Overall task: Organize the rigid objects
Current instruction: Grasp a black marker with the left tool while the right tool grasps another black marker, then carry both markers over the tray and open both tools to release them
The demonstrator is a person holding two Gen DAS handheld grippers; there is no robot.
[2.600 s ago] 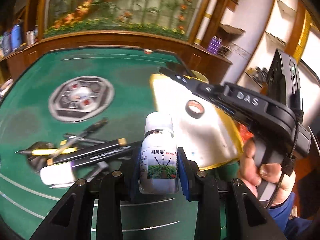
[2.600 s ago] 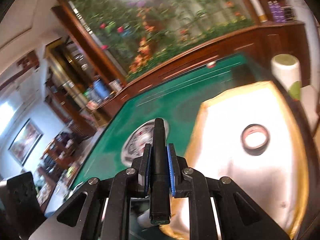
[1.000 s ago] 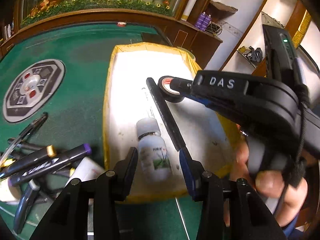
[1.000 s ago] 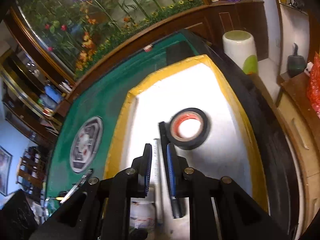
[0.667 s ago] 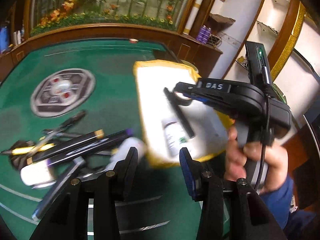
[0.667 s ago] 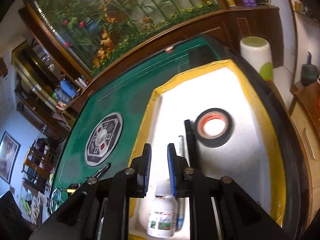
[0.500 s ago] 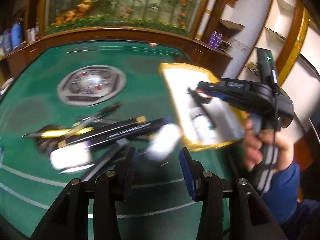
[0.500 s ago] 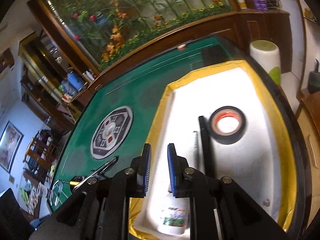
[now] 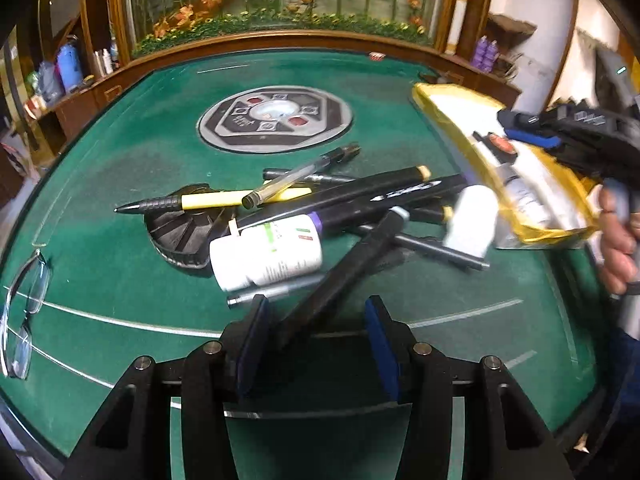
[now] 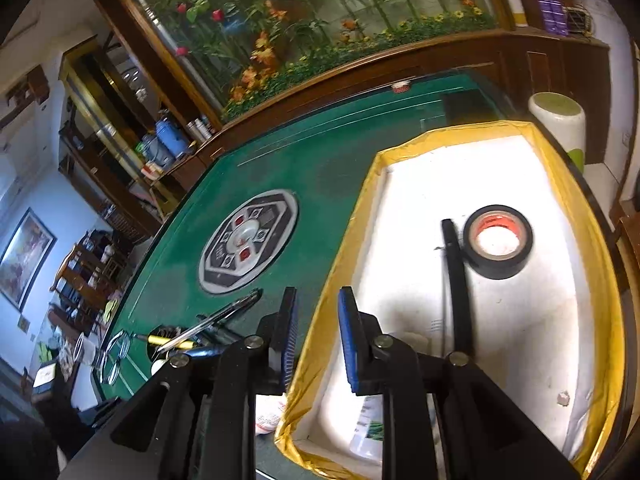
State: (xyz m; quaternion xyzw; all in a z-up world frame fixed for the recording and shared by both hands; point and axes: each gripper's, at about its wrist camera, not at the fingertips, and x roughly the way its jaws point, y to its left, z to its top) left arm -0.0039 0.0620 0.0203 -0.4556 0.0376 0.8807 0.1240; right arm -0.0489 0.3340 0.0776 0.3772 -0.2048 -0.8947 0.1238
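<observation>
Left gripper, jaws just widened and empty, had left the tray for the pen pile; right gripper narrow, empty.

Right gripper hangs over the yellow near-left edge of the white tray, jaws slightly apart with nothing between them. Inside the tray, a black tape roll lies toward the far right, a black marker touching its left side. A white bottle lies near the tray's near edge.
</observation>
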